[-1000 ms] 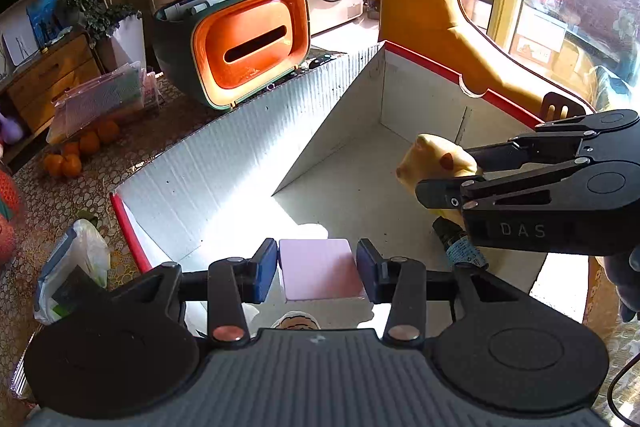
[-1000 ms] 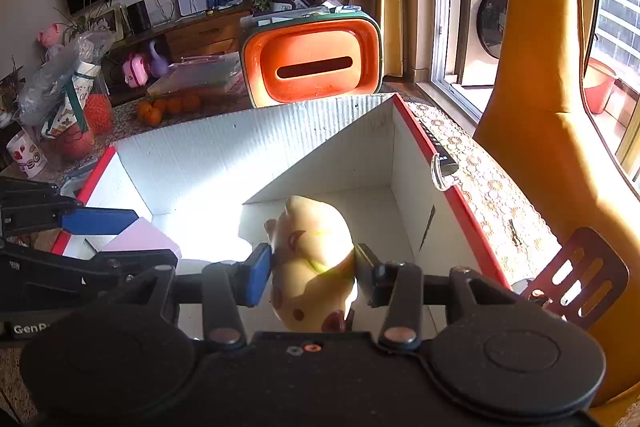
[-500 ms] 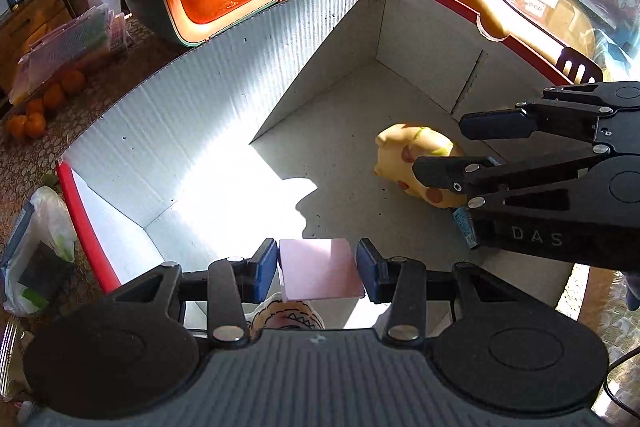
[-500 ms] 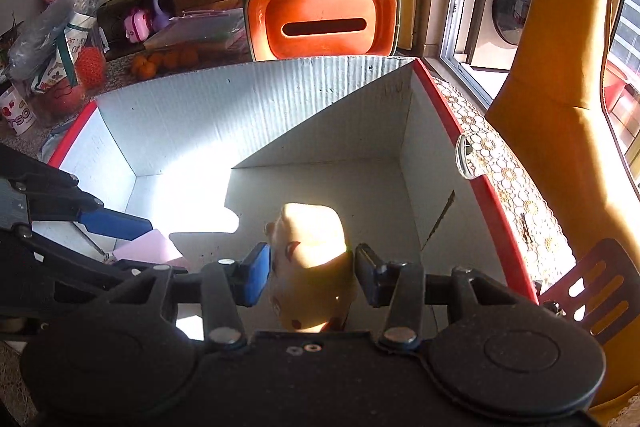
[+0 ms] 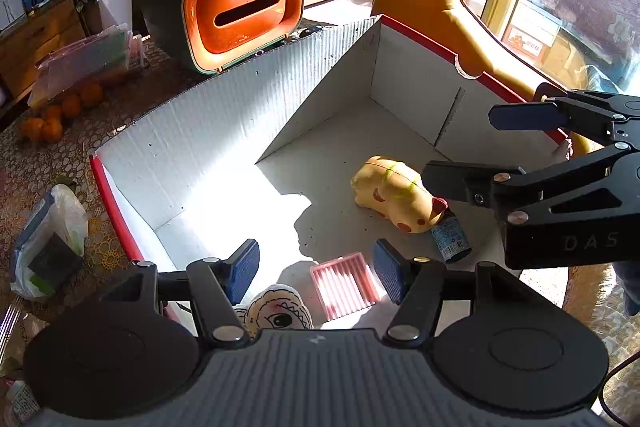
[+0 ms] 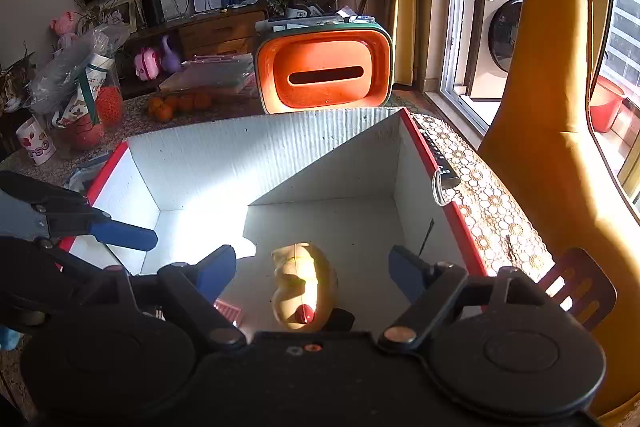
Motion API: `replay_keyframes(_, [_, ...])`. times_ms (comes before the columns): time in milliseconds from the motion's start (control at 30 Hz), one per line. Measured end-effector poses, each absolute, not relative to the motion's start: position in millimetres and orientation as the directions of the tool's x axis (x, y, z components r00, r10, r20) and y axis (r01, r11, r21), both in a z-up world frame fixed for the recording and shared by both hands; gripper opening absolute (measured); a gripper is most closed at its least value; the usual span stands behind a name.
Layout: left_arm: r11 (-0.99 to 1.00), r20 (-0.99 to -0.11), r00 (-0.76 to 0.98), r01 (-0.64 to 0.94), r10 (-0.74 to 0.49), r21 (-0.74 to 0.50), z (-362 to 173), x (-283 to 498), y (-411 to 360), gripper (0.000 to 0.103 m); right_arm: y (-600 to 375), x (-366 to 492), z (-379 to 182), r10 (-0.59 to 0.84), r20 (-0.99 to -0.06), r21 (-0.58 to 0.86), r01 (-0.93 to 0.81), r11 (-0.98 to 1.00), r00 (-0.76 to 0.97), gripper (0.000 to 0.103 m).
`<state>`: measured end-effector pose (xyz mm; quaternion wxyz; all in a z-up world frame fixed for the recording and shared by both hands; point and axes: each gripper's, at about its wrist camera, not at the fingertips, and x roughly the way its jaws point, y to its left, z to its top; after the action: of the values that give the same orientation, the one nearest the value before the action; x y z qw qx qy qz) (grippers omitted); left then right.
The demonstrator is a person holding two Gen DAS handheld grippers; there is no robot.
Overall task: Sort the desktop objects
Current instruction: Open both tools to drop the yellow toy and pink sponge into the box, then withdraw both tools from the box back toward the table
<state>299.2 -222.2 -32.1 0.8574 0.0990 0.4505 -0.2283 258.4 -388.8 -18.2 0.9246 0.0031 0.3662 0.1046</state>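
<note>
Both the left gripper and the right gripper hang spread and empty over the white corrugated cardboard box, where the yellow spotted pig toy and pink ribbed tray lie, apparently sorted.

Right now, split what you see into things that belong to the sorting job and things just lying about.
Job: cardboard box; yellow pig toy; pink ridged case; small bottle; round plush toy; left gripper and right gripper, jaws open.

Lying about: orange tissue box; oranges; plastic bag.
</note>
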Motion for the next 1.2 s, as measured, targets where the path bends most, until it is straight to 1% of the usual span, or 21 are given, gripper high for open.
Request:
replay_keyframes(33, [0.877,-0.812,0.497,0.478,-0.305,-0.037,-30.4,296.2,-220.2,0.062,-388.8,256.6,-16.4,0.195,-0.671,0.08,-0.192,0.978,0.715,0.091])
replay_keyframes(167, [0.882,-0.793,0.522,0.469,-0.314,-0.041,-23.8,284.9,-210.5,0.062,-385.8,247.2,-10.3,0.2,-0.646,0.085,-0.191,0.978,0.737,0.096])
replay_keyframes(267, [0.889,-0.778,0.542,0.456,-0.318,-0.045,-18.5,276.9,-200.8,0.062,-383.4,238.4,-5.5,0.2,-0.613,0.099,-0.177,0.979,0.764,0.102])
replay_keyframes(533, [0.89,-0.751,0.565,0.45,-0.342,-0.067,-6.2,257.9,-183.4,0.062,-374.2,223.8,0.5,0.23,-0.59,0.159,-0.168,0.973,0.774,0.103])
replay_keyframes(867, [0.897,-0.717,0.596,0.433,-0.362,-0.093,7.6,232.7,-164.0,0.062,-358.3,199.0,11.0,0.235,-0.569,0.158,-0.175,0.972,0.788,0.103])
replay_keyframes(1133, [0.909,-0.7,0.616,0.401,-0.36,-0.115,13.0,211.6,-133.5,0.062,-341.5,178.7,22.3,0.236,-0.551,0.159,-0.177,0.971,0.8,0.103])
replay_keyframes(1200, [0.912,-0.697,0.621,0.391,-0.358,-0.121,13.2,206.8,-124.1,0.071,-334.9,174.2,24.4,0.239,-0.547,0.156,-0.183,0.971,0.802,0.103])
